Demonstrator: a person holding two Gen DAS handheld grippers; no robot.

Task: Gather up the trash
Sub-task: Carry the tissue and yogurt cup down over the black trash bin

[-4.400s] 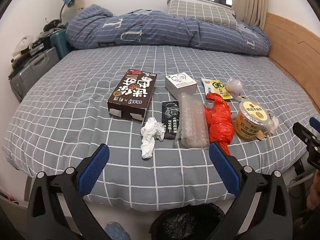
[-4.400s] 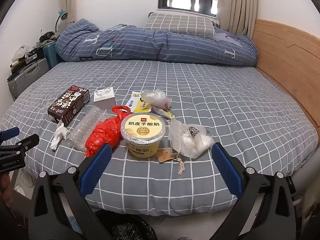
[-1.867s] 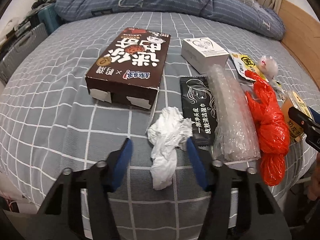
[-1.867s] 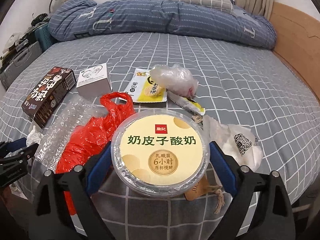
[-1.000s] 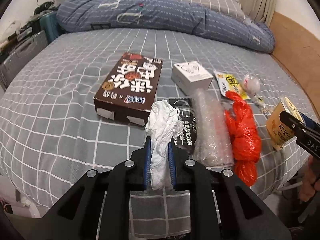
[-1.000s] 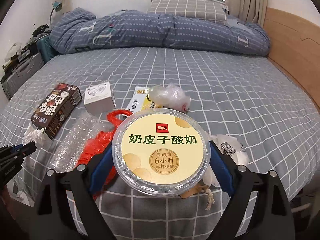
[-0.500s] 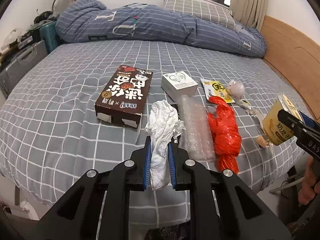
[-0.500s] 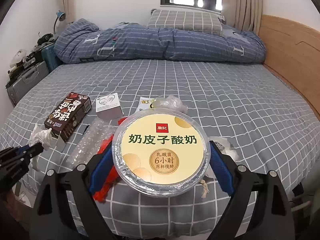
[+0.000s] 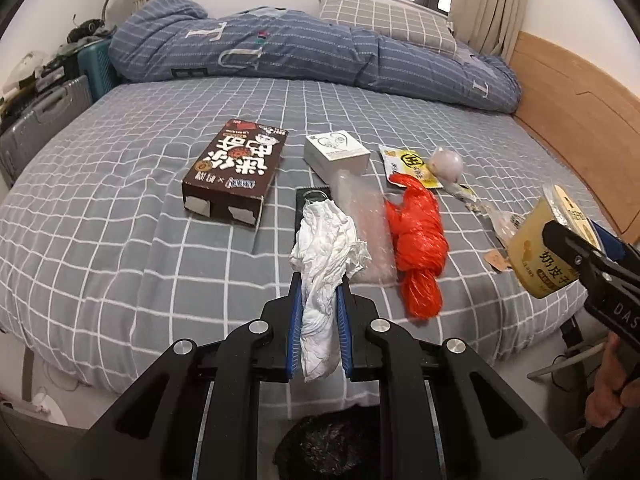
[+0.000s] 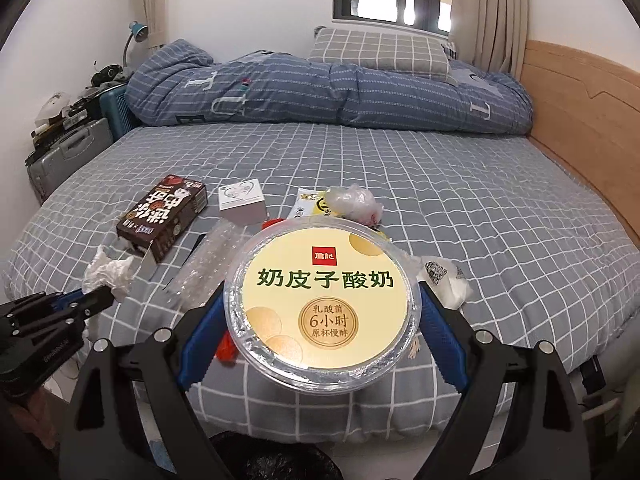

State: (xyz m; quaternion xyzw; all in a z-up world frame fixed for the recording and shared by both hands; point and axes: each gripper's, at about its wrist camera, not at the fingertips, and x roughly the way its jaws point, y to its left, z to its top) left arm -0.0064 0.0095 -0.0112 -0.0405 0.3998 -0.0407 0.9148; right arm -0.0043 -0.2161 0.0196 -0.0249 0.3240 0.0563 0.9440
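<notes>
Tissue (image 9: 326, 248), crumpled and white, pinched between the pressed-together pads of the left claw (image 9: 319, 320), clear of the bed (image 9: 120, 240) and poised above the dark, bag-lined bin (image 9: 332, 448) at the foot of the mattress; probably carried there for dropping. Yogurt cup (image 10: 322, 300), lid up, gripped at its sides by the right claw (image 10: 322, 322), jaws wide only because of the cup's width; also lifted off the sheet, with the same bin (image 10: 272, 460) just below. Gripped low and centred, likely for a straight release.

Left on the grey checked sheet, near the front edge: red plastic bag (image 9: 418, 240), bubble wrap (image 9: 360, 216) beside it, black sachet (image 9: 308, 196) partly hidden behind the tissue, brown carton (image 9: 236, 168), small white box (image 9: 336, 154), yellow wrapper (image 9: 404, 162), clear knotted bag (image 9: 446, 164), white packet (image 10: 442, 280). All within easy reach of the bin, apparently next in line.

Farther out: rolled blue duvet (image 9: 320, 52) and checked pillow (image 9: 384, 20) along the far wall, wooden headboard (image 9: 580, 112) on the right, suitcases (image 9: 44, 112) at left, window and curtains behind.
</notes>
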